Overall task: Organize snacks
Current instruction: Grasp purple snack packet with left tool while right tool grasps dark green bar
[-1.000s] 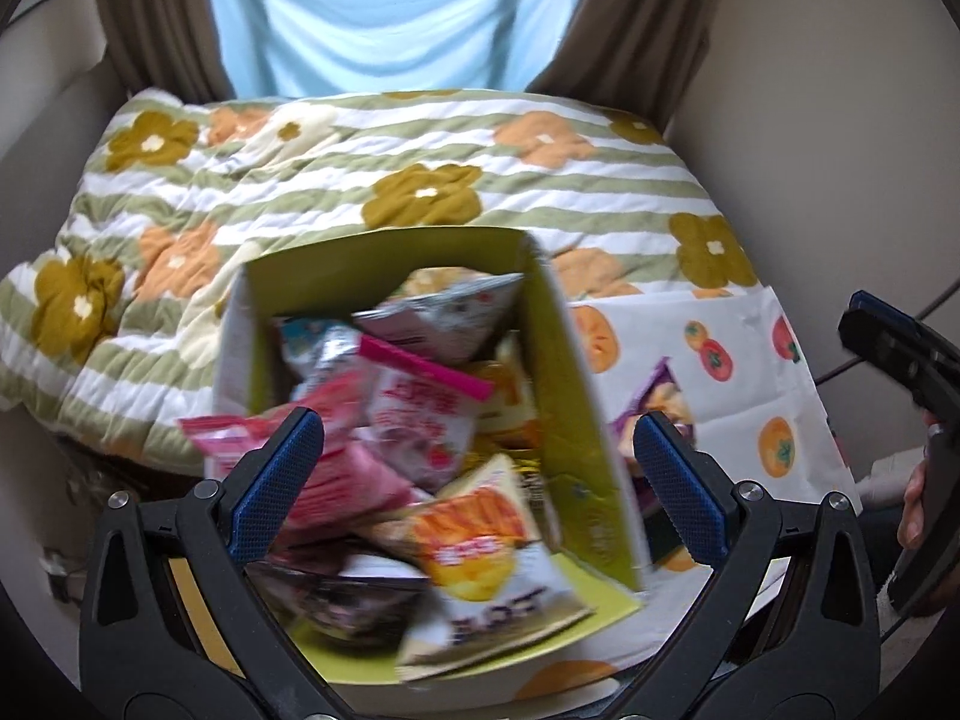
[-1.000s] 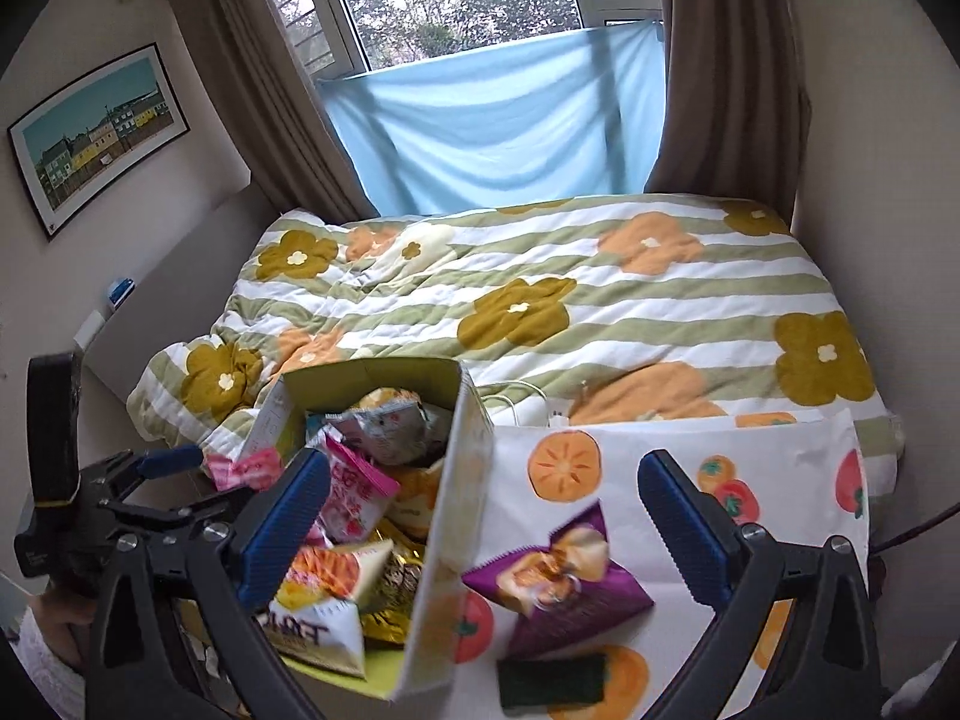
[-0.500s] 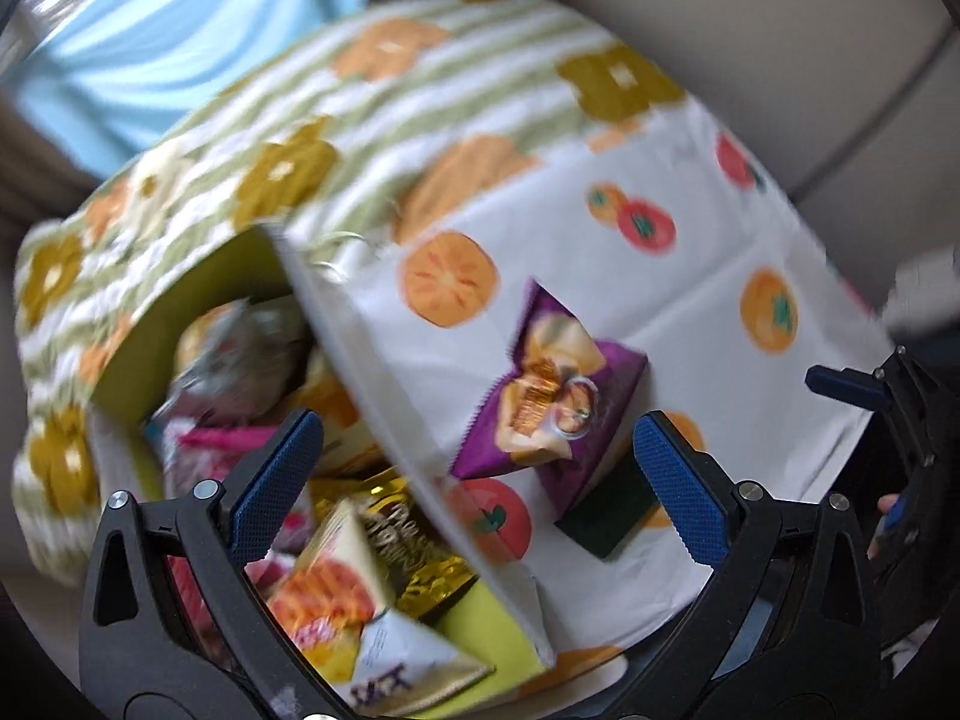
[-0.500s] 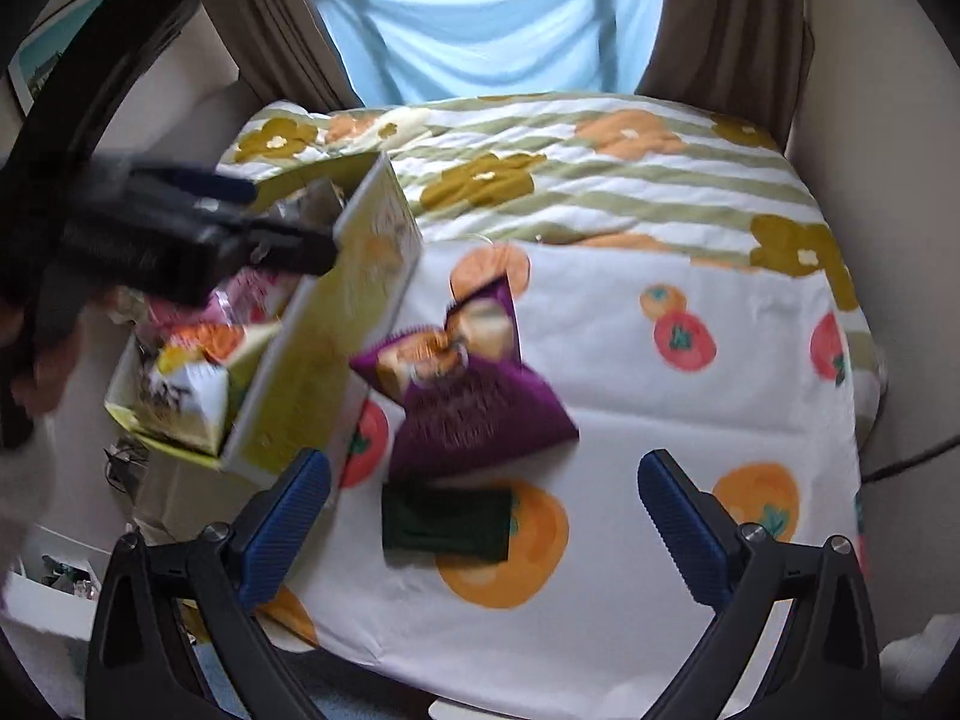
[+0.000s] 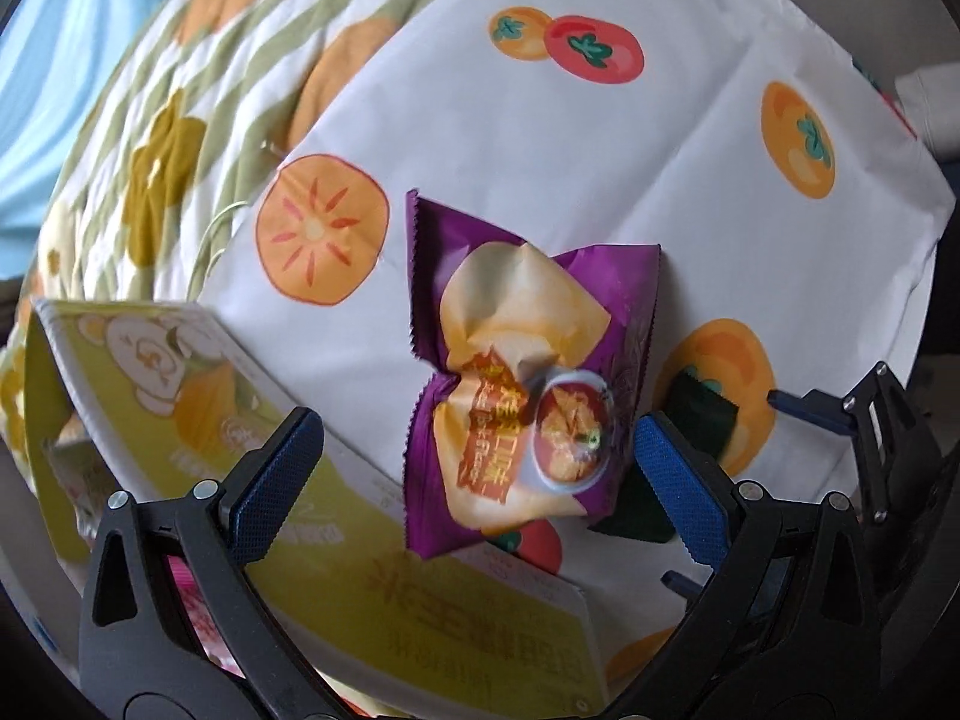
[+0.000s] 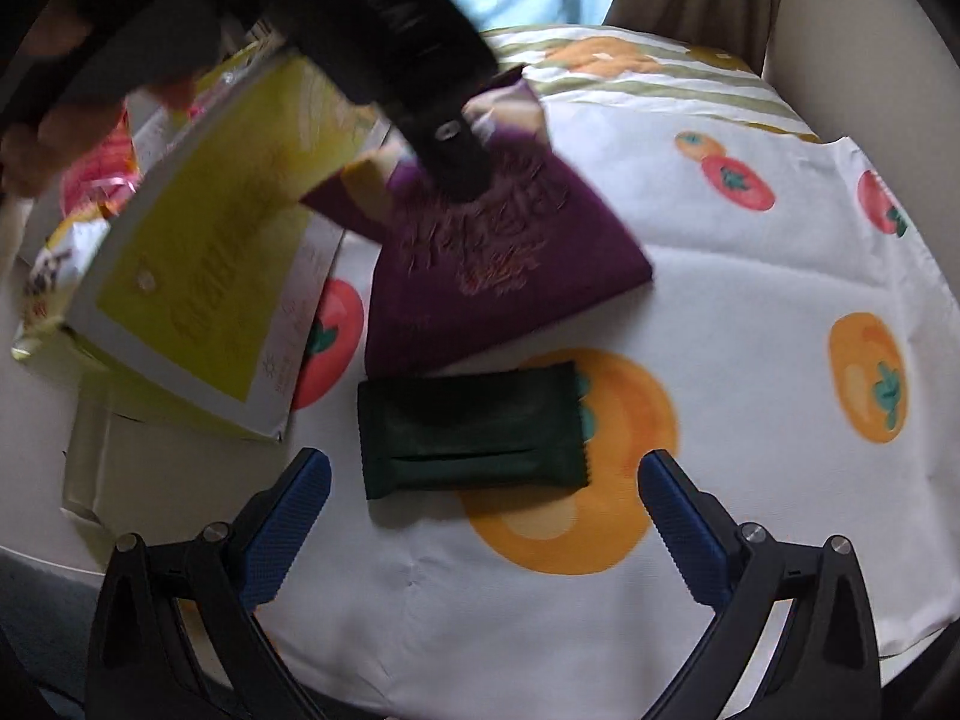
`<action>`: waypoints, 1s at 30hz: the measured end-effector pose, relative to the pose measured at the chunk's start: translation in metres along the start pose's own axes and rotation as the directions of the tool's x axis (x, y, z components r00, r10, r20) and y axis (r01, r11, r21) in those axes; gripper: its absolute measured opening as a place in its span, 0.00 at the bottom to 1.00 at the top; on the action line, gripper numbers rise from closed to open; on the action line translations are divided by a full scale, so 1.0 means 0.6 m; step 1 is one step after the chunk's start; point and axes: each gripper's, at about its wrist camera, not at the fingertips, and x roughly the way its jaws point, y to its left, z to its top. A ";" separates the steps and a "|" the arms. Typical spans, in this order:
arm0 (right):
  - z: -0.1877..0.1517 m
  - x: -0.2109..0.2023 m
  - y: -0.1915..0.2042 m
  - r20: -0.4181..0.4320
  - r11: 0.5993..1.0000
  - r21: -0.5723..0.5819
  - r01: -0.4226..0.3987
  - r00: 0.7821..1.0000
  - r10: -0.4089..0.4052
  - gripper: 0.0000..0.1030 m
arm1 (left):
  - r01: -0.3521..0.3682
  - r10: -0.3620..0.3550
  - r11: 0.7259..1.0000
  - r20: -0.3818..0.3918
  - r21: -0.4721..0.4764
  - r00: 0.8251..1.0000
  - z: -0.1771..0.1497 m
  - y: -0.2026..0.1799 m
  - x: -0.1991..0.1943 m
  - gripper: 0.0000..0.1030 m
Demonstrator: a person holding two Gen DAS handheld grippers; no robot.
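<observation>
A purple snack bag lies on the white fruit-print cloth. My left gripper is open, its blue fingers either side of the bag's near end. In the right wrist view the bag has the left gripper's black body over it. A dark green packet lies just ahead of my open right gripper. It also shows in the left wrist view. A yellow-green box holding several snack packs stands left of the bag.
The cloth covers a table beside a bed with a flowered, striped quilt. A beige wall runs along the right. The cloth's front edge is close to my right gripper.
My left gripper swung right from over the box and came down around the purple bag. My right gripper moved forward and down toward the green packet.
</observation>
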 end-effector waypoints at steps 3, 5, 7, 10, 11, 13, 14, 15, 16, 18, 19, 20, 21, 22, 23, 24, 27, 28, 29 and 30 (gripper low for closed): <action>-0.002 0.019 0.014 -0.006 0.998 -0.038 0.041 0.999 -0.042 0.99 | -0.027 0.027 0.999 -0.007 0.030 1.000 0.008 -0.005 0.008 0.99; -0.001 0.029 0.019 -0.007 0.997 -0.050 0.064 0.998 -0.064 0.99 | -0.021 0.021 0.999 0.001 0.050 1.000 0.014 -0.009 0.007 0.99; 0.002 0.036 0.022 -0.002 0.994 -0.063 0.091 0.996 -0.091 0.99 | -0.037 0.036 0.997 0.010 0.071 0.999 0.020 -0.011 0.007 0.99; 0.008 0.047 0.023 -0.003 0.989 -0.084 0.126 0.992 -0.127 0.99 | -0.055 0.056 0.993 -0.007 0.104 0.998 0.028 -0.017 0.014 0.99; 0.011 0.052 0.023 -0.008 0.986 -0.095 0.135 0.991 -0.136 0.99 | -0.047 0.049 0.993 -0.020 0.108 0.999 0.031 -0.017 0.019 0.99; 0.014 0.061 0.023 -0.019 0.982 -0.114 0.150 0.988 -0.153 0.99 | -0.041 0.046 0.993 -0.037 0.115 0.998 0.035 -0.019 0.025 0.99; 0.015 0.063 0.023 -0.017 0.978 -0.126 0.165 0.986 -0.169 0.99 | -0.039 0.045 0.992 -0.050 0.122 0.998 0.037 -0.021 0.030 0.99; 0.016 0.065 0.020 -0.024 0.979 -0.123 0.161 0.986 -0.165 0.99 | -0.035 0.042 0.992 -0.055 0.125 0.998 0.038 -0.022 0.032 0.99; 0.016 0.073 0.019 -0.028 0.980 -0.120 0.157 0.987 -0.161 0.99 | -0.027 0.035 0.991 -0.067 0.128 0.997 0.040 -0.023 0.037 0.99; 0.019 0.076 0.015 -0.031 0.980 -0.122 0.157 0.986 -0.162 0.96 | -0.019 0.030 0.992 -0.086 0.129 0.996 0.041 -0.025 0.047 0.99; 0.023 0.078 0.008 -0.033 0.980 -0.124 0.157 0.986 -0.163 0.95 | -0.015 0.027 0.992 -0.093 0.127 0.995 0.042 -0.025 0.051 0.99; 0.024 0.077 0.007 -0.034 0.979 -0.127 0.158 0.986 -0.164 0.92 | -0.009 0.021 0.992 -0.098 0.127 0.995 0.041 -0.026 0.055 0.97; 0.025 0.076 0.004 -0.033 0.979 -0.129 0.158 0.986 -0.164 0.89 | 0.000 0.013 0.992 -0.100 0.127 0.995 0.040 -0.027 0.056 0.90; 0.027 0.076 0.001 -0.031 0.979 -0.129 0.159 0.986 -0.164 0.88 | 0.013 0.000 0.992 -0.104 0.124 0.995 0.038 -0.028 0.058 0.86; 0.029 0.076 -0.004 -0.026 0.975 -0.137 0.173 0.984 -0.178 0.86 | 0.038 -0.025 0.993 -0.114 0.115 0.993 0.037 -0.028 0.060 0.77; 0.031 0.076 -0.008 -0.024 0.975 -0.140 0.171 0.984 -0.176 0.86 | 0.054 -0.042 0.993 -0.116 0.104 0.992 0.036 -0.028 0.061 0.76; 0.036 0.078 -0.017 -0.016 0.971 -0.181 0.157 0.987 -0.162 0.86 | 0.051 -0.043 0.995 -0.092 0.088 0.995 0.034 -0.024 0.056 0.73; 0.038 0.078 -0.018 -0.014 0.968 -0.194 0.159 0.986 -0.165 0.86 | 0.050 -0.044 0.996 -0.086 0.079 0.995 0.033 -0.021 0.055 0.72; 0.038 0.076 -0.018 -0.010 0.963 -0.217 0.163 0.986 -0.169 0.86 | 0.050 -0.044 0.997 -0.082 0.067 0.996 0.033 -0.018 0.054 0.72; 0.039 0.076 -0.017 -0.004 0.952 -0.254 0.171 0.984 -0.178 0.86 | 0.052 -0.048 0.997 -0.078 0.052 0.996 0.032 -0.015 0.053 0.72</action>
